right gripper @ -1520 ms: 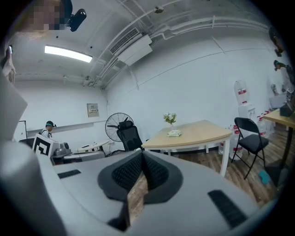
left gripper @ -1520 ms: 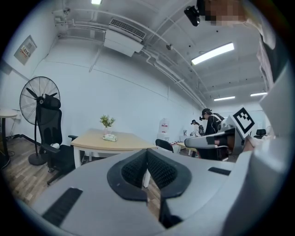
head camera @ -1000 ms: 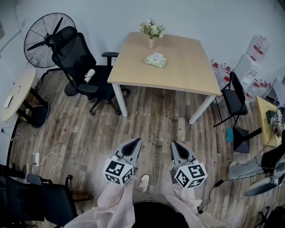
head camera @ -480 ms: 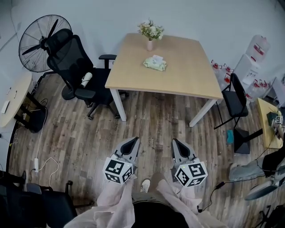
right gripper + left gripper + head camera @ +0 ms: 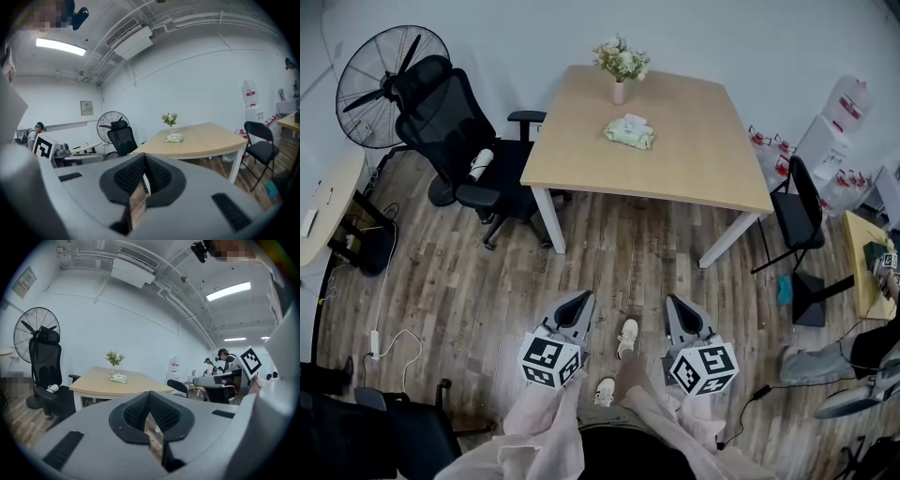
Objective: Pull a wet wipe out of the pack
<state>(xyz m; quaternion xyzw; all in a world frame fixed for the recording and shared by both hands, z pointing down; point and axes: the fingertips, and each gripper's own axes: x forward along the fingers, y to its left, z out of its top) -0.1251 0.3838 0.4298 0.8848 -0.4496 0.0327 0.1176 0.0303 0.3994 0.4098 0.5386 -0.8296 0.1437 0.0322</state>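
Note:
The wet wipe pack (image 5: 629, 132), pale green and white, lies on the light wooden table (image 5: 694, 150) at the far side of the room, next to a vase of flowers (image 5: 620, 66). Both grippers hang over the wood floor, well short of the table and pointing toward it. My left gripper (image 5: 581, 300) is shut with nothing in it. My right gripper (image 5: 675, 302) is shut and empty too. In the left gripper view the pack (image 5: 118, 378) shows small beyond the closed left gripper (image 5: 150, 393). The right gripper view shows the pack (image 5: 174, 138) past the right gripper (image 5: 144, 155).
A black office chair (image 5: 455, 122) and a standing fan (image 5: 380, 70) are left of the table. A black folding chair (image 5: 797, 206) stands at its right. Cables (image 5: 384, 328) lie on the floor at the left. Other people (image 5: 225, 359) stand in the background.
The person has walked toward the table, and a shoe now shows between the grippers. Both grippers stay shut, side by side, moving forward with the person.

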